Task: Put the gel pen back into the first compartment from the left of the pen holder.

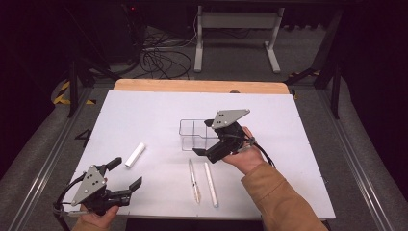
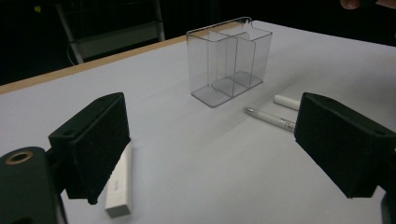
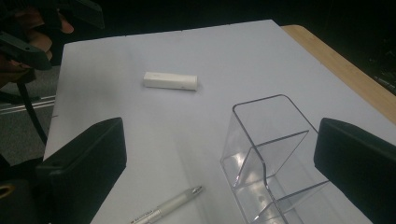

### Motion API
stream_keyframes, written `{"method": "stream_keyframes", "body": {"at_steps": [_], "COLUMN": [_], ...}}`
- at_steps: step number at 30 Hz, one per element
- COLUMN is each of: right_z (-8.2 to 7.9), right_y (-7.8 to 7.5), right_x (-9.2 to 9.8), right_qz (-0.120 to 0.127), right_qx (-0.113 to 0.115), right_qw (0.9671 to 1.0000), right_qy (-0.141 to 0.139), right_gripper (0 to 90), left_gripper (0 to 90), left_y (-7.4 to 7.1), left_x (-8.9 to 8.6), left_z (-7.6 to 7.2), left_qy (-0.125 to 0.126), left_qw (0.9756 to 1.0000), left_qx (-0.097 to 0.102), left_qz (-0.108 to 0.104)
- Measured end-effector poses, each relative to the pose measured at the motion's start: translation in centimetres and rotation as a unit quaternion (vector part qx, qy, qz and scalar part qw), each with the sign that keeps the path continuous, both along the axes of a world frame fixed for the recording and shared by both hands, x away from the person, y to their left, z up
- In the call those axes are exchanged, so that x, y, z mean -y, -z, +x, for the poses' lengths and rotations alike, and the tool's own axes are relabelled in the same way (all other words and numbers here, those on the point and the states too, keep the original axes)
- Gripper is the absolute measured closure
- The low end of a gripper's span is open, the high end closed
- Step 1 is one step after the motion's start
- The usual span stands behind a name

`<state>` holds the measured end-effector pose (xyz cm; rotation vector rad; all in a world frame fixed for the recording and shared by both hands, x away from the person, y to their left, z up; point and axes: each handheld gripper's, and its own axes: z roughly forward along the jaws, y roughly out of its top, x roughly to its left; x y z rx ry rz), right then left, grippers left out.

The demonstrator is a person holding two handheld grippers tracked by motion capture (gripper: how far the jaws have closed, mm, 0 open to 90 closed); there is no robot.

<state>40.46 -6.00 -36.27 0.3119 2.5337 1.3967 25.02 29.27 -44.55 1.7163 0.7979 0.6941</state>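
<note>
A clear plastic box (image 1: 195,134) with inner dividers stands upright mid-table. My right gripper (image 1: 203,137) sits at the box's right end, open, its jaws pointing left. In the right gripper view the box (image 3: 275,154) stands between the wide-spread jaws of the right gripper (image 3: 222,168), closer to the right one, and I see no contact. Two white pens (image 1: 194,180) (image 1: 210,184) lie side by side in front of the box. A white block (image 1: 135,154) lies to the left. My left gripper (image 1: 126,173) is open and holds nothing near the front left corner.
The white tabletop (image 1: 144,110) has a wooden strip (image 1: 202,85) along its far edge. Behind it on the floor are cables (image 1: 161,60) and a white table frame (image 1: 235,29). The left gripper view shows the box (image 2: 229,60), a pen (image 2: 271,118) and the block (image 2: 119,184) ahead.
</note>
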Motion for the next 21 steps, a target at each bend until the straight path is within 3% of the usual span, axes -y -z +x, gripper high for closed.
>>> {"method": "stream_keyframes", "body": {"at_steps": [10,16,21], "right_z": [-0.8,-1.4,-1.6], "right_y": [0.1,0.1,0.1], "right_x": [0.2,0.2,0.2], "right_qz": [0.004,-0.001,0.011], "right_qx": [-0.019,-0.009,-0.015], "right_qw": [0.9998,0.9998,0.9995], "right_qy": [-0.001,0.018,0.027], "right_gripper": [0.0,0.0,0.0], "left_gripper": [10.9,10.9,10.9], "left_y": [0.0,0.0,0.0], "left_x": [0.0,0.0,0.0], "left_z": [-0.1,-0.1,0.0], "left_qy": [0.000,0.001,0.001], "left_qw": [1.0000,1.0000,1.0000], "left_qx": [0.001,0.000,0.000], "left_qz": [-0.001,-0.002,-0.001]}}
